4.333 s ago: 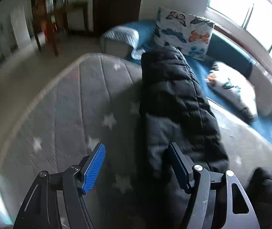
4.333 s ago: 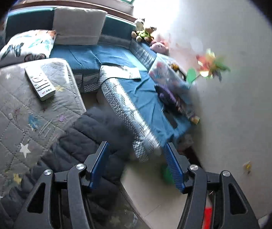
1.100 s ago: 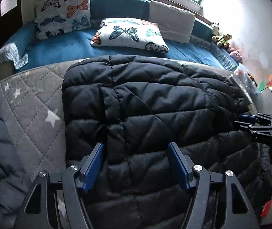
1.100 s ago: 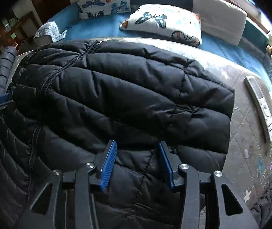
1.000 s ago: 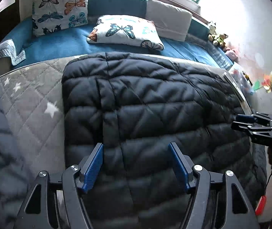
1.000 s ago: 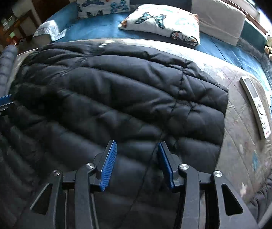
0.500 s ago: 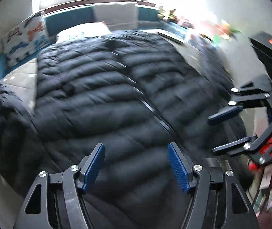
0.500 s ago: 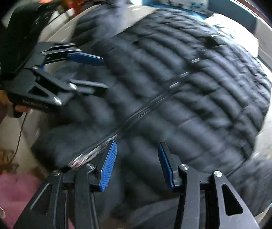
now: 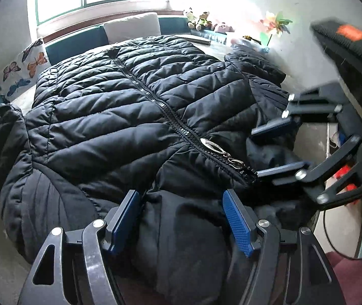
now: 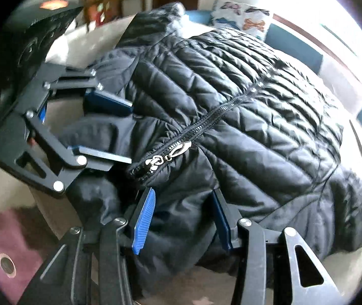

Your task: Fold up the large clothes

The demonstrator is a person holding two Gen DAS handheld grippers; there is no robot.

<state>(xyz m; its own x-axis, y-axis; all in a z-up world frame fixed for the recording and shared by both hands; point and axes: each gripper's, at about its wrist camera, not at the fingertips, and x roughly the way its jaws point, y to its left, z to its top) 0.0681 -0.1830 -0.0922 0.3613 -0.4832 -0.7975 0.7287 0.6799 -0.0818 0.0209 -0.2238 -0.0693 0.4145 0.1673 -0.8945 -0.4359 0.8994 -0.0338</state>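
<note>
A black quilted puffer jacket (image 9: 120, 106), zipped with a silver zip pull (image 9: 212, 146), lies spread on the grey quilted bed (image 9: 21, 99), while the left gripper (image 9: 181, 218) and right gripper (image 10: 181, 216) each bracket a bunched fold near its collar, though whether their pads pinch it is unclear.

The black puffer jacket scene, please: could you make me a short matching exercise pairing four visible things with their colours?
Things:
1. puffer jacket
2. zipper pull
3. gripper pads
4. pillow butterfly

Colours:
A. orange
B. blue
C. black
D. silver

Pairs: 1-C, 2-D, 3-B, 4-A
</note>
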